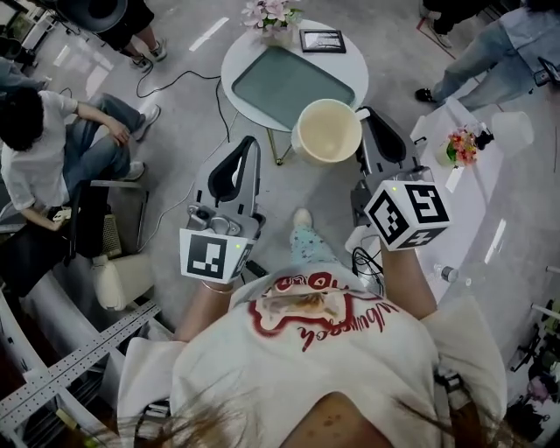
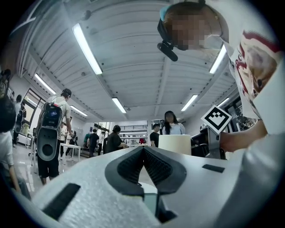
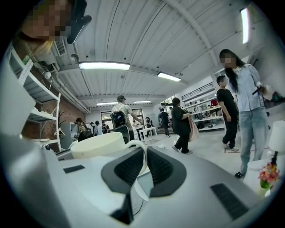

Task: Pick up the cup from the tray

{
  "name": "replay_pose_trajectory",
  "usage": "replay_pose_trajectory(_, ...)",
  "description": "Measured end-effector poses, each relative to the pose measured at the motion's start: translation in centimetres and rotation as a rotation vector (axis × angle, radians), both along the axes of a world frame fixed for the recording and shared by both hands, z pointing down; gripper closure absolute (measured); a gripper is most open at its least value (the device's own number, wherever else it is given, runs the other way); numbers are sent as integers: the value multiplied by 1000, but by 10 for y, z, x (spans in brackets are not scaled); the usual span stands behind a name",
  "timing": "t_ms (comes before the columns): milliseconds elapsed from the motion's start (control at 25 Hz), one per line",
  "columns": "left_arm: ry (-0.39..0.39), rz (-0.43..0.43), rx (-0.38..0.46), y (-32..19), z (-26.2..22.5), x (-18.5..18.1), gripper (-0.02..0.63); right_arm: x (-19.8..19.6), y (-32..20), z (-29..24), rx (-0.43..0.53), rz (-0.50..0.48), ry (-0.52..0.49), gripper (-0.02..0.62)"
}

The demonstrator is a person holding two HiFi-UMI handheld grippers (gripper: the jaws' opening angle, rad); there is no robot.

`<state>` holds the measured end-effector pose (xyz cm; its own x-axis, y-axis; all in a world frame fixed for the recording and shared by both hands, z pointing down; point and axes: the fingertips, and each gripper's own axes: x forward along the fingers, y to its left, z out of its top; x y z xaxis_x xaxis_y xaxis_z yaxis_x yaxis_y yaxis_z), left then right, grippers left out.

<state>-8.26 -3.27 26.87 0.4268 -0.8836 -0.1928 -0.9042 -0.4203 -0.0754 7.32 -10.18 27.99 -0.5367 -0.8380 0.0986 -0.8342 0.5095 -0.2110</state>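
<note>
A cream cup (image 1: 328,129) hangs in the air just in front of the round white table (image 1: 352,54), off the grey-green tray (image 1: 289,83), which lies bare. My right gripper (image 1: 366,120) is shut on the cup's handle; in the right gripper view the handle (image 3: 141,156) is pinched between the jaws of the right gripper (image 3: 146,152) and the cup's body (image 3: 98,144) sits to their left. My left gripper (image 1: 249,144) is shut and holds nothing, level with the cup on its left. The left gripper view shows that left gripper (image 2: 143,149) with its jaws meeting and the cup (image 2: 174,144) beyond.
Pink flowers (image 1: 273,13) and a small picture frame (image 1: 322,39) stand at the table's far side. A second white table (image 1: 490,201) with flowers (image 1: 462,144) is at the right. A seated person (image 1: 44,149) and a chair (image 1: 114,236) are at the left. Cables cross the floor.
</note>
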Motion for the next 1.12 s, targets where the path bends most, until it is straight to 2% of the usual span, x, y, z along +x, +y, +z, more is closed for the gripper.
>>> replay_pose_trajectory(200, -19, 22, -37, 56, 18, 6, 594, 7, 57, 20, -25, 18, -56, 552)
replay_pose_trajectory(320, -6, 30, -41, 95, 5, -15, 594, -17, 98, 5, -37, 13, -52, 552)
replay_pose_trajectory(440, 32, 52, -20, 153, -10, -33, 594, -35, 162, -11, -20, 30, -12, 552)
replay_pose_trajectory(560, 11, 72, 14, 191, -19, -23, 594, -25, 205, -20, 20, 49, -24, 552)
replay_pose_trajectory(760, -2, 87, 15, 216, -24, 6, 594, 4, 234, -30, 47, 61, -39, 552)
replay_pose_trajectory(960, 33, 81, 1, 234, -24, 21, 594, 19, 253, -33, 62, 64, -26, 554)
replay_pose_trajectory(1120, 19, 79, 17, 253, -26, 32, 594, 25, 267, -33, 67, 51, -13, 554)
